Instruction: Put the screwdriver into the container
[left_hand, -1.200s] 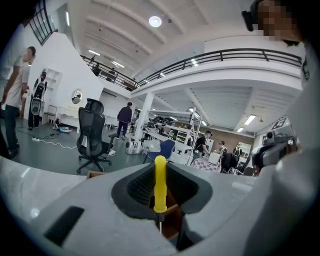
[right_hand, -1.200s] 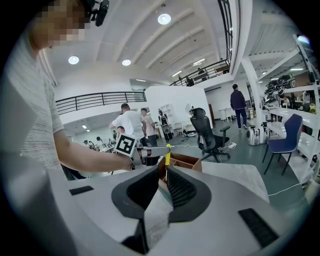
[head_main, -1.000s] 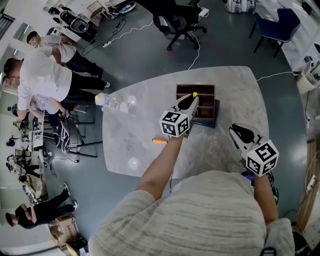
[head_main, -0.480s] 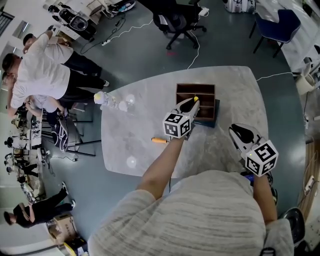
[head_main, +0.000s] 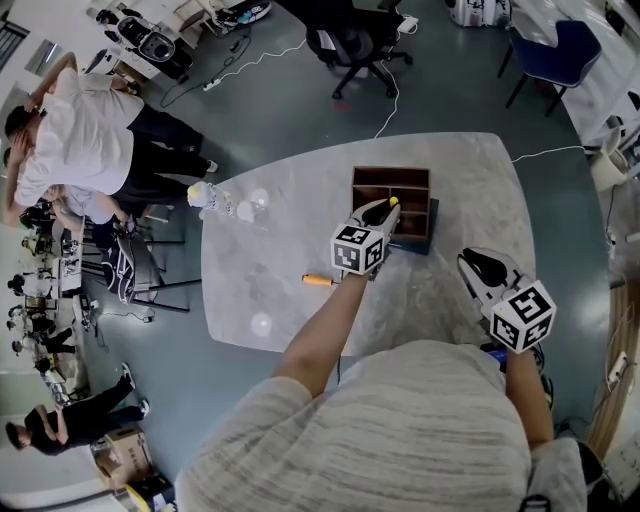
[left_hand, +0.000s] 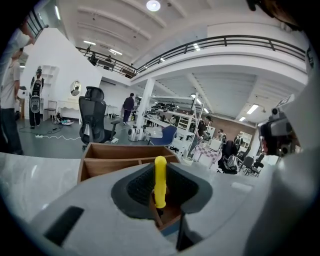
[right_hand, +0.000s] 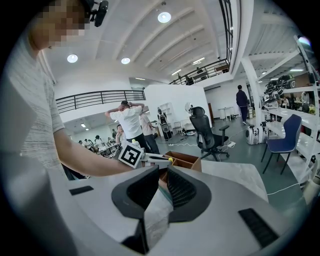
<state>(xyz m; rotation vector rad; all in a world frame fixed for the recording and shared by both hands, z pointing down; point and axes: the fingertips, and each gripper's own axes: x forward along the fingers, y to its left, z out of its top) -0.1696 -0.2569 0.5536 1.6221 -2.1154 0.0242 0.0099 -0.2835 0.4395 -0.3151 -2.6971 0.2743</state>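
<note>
Head view: the left gripper (head_main: 385, 208) is seen clenched on the yellow-handled screwdriver (head_main: 392, 199), which is held above the near part of the wooden container (head_main: 390, 172) on the table (head_main: 270, 240). In the left gripper view the screwdriver (left_hand: 160, 180) is gripped upright between the jaws, with the compartments of the container (left_hand: 115, 151) lying just beyond and below it. The step in hand is judged to be the placing itself: the tool is carried but not yet set down. A further lowering into one compartment is called for next, then a release once the handle is clear of the dividers.

The right gripper (head_main: 478, 265) is held idle, well apart from the container, at the near right of the table; in the right gripper view its jaws (right_hand: 161, 190) are seen released, with nothing between them. An orange-handled tool (head_main: 318, 281) lies on the table to the left, out of the way. Only the container's inner walls are judged a possible snag.
</note>
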